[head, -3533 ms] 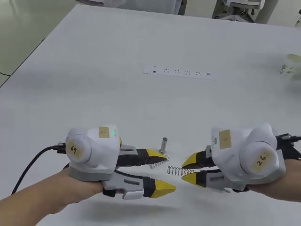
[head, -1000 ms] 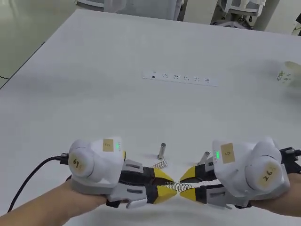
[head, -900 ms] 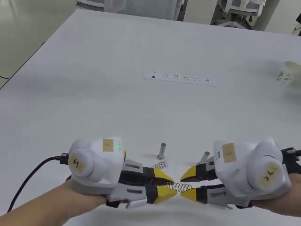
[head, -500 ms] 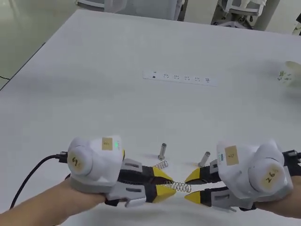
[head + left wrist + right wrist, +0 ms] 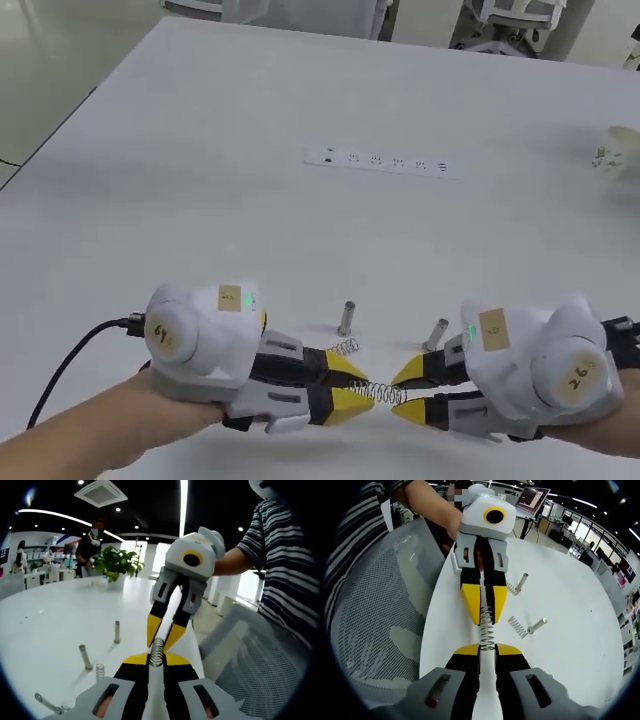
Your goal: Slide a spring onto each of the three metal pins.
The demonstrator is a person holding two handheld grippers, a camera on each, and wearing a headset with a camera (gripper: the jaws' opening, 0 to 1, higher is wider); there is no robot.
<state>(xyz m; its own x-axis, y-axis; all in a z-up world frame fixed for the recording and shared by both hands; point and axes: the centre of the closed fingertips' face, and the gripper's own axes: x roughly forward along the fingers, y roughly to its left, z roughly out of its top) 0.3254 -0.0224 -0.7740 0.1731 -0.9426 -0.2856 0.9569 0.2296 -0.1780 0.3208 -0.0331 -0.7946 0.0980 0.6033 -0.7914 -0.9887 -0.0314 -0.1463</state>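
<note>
A thin steel spring (image 5: 378, 392) hangs level between my two grippers, just above the white table. My left gripper (image 5: 358, 385) is shut on one end of the spring (image 5: 157, 649), seen between its own yellow tips (image 5: 156, 658). My right gripper (image 5: 398, 392) faces it and is closed on the other end (image 5: 486, 625), its jaws about a spring's width apart (image 5: 488, 650). Two metal pins stand just behind the tips, one upright (image 5: 346, 318) and one leaning (image 5: 436, 335). A loose spring (image 5: 343, 348) lies by the upright pin, and another (image 5: 516, 626) beside the leaning pin (image 5: 537, 626).
A white power strip (image 5: 385, 161) lies across the middle of the table (image 5: 200, 200). A black cable (image 5: 70, 350) trails from the left gripper. The table's near edge is right below the grippers, with a mesh chair (image 5: 380, 605) under it.
3.5 s ago the left gripper was open beside the spring; it has since shut on it. In the last half second the right gripper's jaws narrowed onto the spring's other end.
</note>
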